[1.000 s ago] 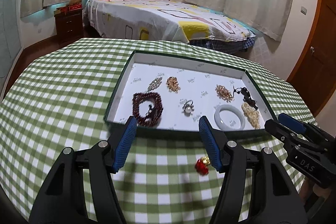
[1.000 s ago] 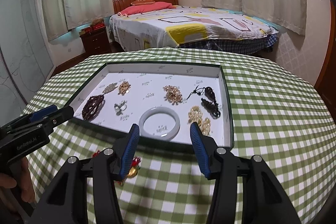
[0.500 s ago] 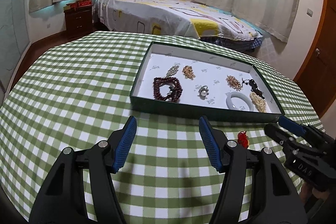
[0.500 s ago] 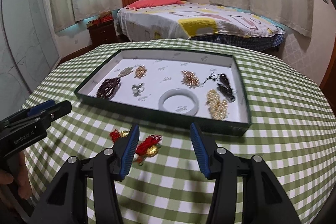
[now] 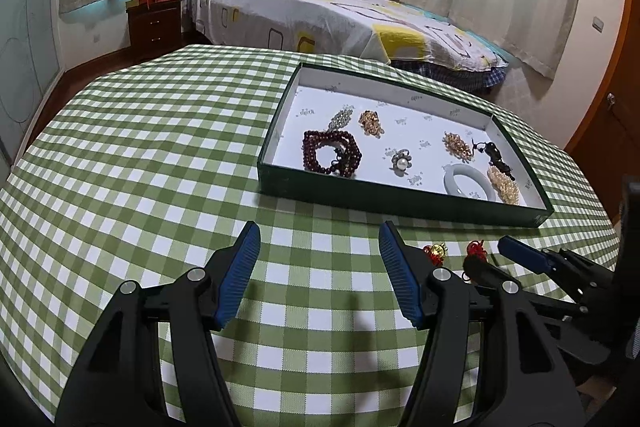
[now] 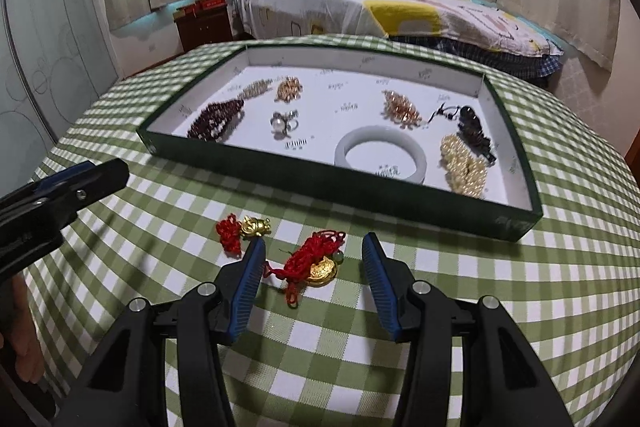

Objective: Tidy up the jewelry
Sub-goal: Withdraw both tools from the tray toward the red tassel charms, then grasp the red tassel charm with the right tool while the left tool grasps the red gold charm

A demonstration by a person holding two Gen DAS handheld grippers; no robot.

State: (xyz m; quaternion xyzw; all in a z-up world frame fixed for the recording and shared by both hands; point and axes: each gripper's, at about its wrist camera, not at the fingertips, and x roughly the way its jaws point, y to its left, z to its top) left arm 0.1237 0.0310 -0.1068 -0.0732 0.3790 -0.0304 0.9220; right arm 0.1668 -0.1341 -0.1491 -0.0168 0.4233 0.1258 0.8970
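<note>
A dark green tray (image 6: 400, 195) (image 5: 384, 205) with a white floor holds several jewelry pieces: a dark red bead bracelet (image 5: 332, 153), a pearl ring (image 6: 282, 123), a pale jade bangle (image 6: 380, 157), gold and black pieces. Two red-cord gold charms lie on the checked cloth in front of the tray: a larger one (image 6: 316, 261) between my right gripper's open fingers, a smaller one (image 6: 244, 229) to its left. My right gripper (image 6: 314, 277) is open and low over the larger charm. My left gripper (image 5: 320, 267) is open and empty, left of the charms (image 5: 436, 251).
The round table has a green-and-white checked cloth (image 5: 160, 167). The right gripper shows at the right edge of the left wrist view (image 5: 520, 255). A bed (image 6: 380, 3) and a dark nightstand (image 5: 154, 23) stand behind the table.
Both grippers have drawn back from the tray toward the table's near edge. The right gripper now has the larger red charm between its open fingers.
</note>
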